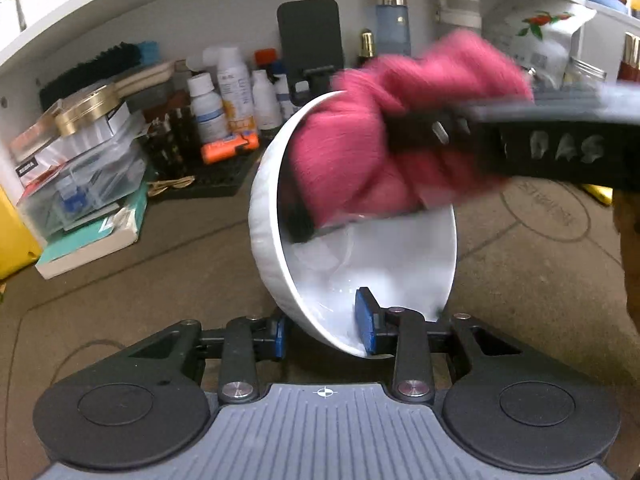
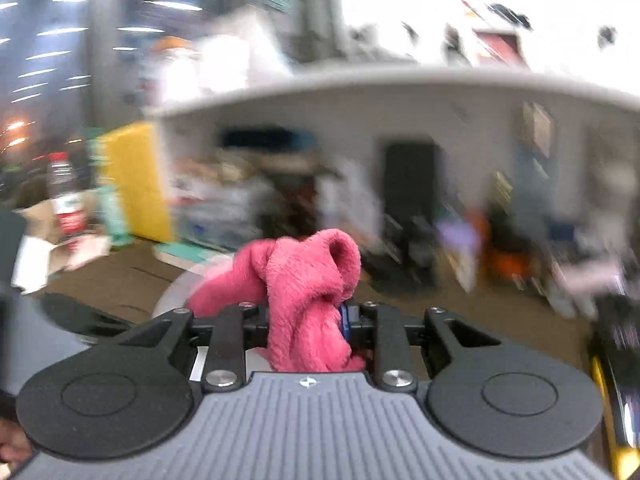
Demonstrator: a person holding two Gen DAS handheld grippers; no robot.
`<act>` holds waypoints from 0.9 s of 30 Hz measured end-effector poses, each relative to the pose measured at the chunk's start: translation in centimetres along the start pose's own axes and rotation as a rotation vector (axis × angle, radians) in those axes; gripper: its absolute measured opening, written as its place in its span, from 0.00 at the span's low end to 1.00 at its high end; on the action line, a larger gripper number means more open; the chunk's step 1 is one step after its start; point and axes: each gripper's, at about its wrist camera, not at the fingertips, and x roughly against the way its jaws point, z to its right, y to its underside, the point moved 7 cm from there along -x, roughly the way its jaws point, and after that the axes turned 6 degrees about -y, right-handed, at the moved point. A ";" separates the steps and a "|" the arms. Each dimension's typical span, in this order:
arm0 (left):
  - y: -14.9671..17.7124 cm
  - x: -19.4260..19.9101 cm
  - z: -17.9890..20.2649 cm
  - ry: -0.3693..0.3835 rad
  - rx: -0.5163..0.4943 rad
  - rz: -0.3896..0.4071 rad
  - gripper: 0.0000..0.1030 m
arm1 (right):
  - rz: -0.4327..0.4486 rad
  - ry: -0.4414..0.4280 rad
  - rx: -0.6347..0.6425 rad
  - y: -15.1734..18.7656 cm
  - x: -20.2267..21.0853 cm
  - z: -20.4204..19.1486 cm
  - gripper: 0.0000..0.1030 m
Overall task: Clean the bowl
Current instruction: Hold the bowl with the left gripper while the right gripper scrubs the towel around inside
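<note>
Gripping the tilted white bowl (image 1: 352, 248) by its rim, the left gripper (image 1: 326, 330) steadies it while the right gripper (image 2: 308, 320), clamped on a pink cloth (image 1: 400, 132), works inside around 1 o'clock.

Left gripper (image 1: 324, 328): pointing forward and down, two blue-padded fingers (image 1: 366, 326) closed across the wall of a tilted white bowl (image 1: 360, 264), one pad inside the rim, the other outside against the underside. Grip holds the bowl on edge.

Right gripper (image 2: 306, 322): jaws nearly together, clamped on a bunched pink cloth (image 2: 312, 292) that hides most of both pads. Seen from the left wrist view it enters from the right, blurred, its tip reaching into the bowl's mouth.
</note>
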 end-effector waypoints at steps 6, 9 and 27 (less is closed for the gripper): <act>-0.1 0.1 -1.4 -0.040 -0.067 -0.008 0.34 | -0.105 0.026 -0.101 4.0 0.6 1.5 0.22; -1.0 0.4 -1.5 -0.035 -0.038 0.009 0.45 | -0.136 0.001 -0.233 6.4 0.2 2.9 0.22; -0.2 -0.2 0.9 0.051 0.070 0.031 0.34 | -0.045 0.040 -0.213 3.1 -0.5 3.9 0.23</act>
